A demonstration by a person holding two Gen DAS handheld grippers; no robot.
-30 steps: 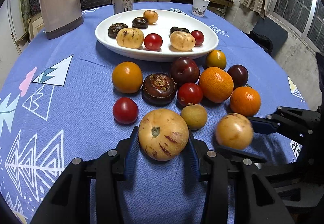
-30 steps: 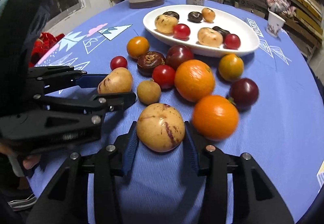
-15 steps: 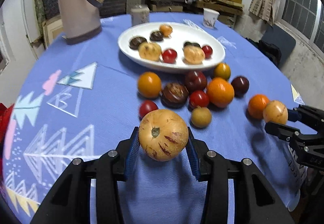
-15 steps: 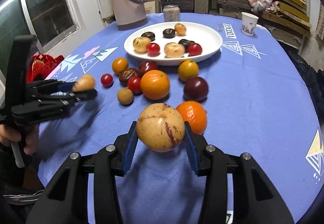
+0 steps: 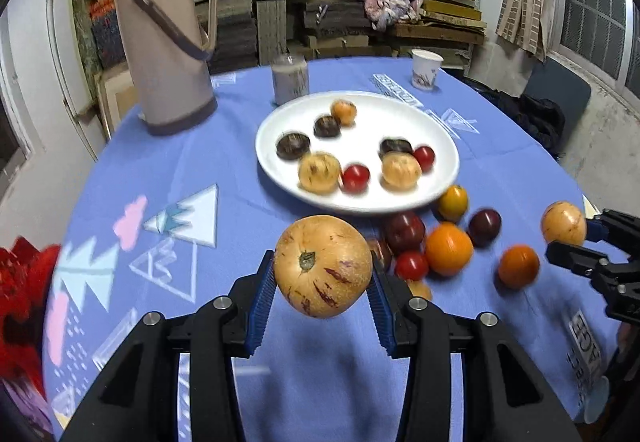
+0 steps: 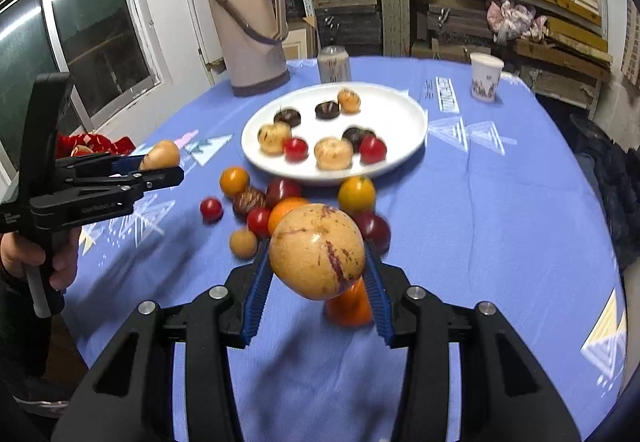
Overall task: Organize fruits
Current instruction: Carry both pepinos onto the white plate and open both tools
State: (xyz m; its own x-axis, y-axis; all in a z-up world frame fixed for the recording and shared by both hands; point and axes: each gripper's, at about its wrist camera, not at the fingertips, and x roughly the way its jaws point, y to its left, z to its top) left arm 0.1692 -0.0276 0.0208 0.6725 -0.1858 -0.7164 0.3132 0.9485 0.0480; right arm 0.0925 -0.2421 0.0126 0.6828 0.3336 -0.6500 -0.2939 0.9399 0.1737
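- Your left tongs (image 5: 322,284) are clamped on a tan, purple-streaked melon fruit (image 5: 322,265), its stem end facing the camera, held clear above the blue counter (image 5: 192,162).
- Your right tongs (image 6: 317,274) grip a second streaked tan fruit (image 6: 317,250) the same way, blue pads pressed to both its sides, also off the cloth.
- The white plate (image 5: 444,146) sits past the middle of the counter and carries two tan fruits, two red tomatoes, three dark ones and a small orange one.
- A loose cluster (image 5: 448,248) of oranges, tomatoes and dark plums lies on the cloth just in front of the plate.
- One orange (image 6: 350,306) lies directly behind the right tongs' fruit, partly hidden.
- A thermos (image 5: 168,50), a can (image 5: 290,79) and a paper cup (image 5: 426,68) stand beyond the plate.
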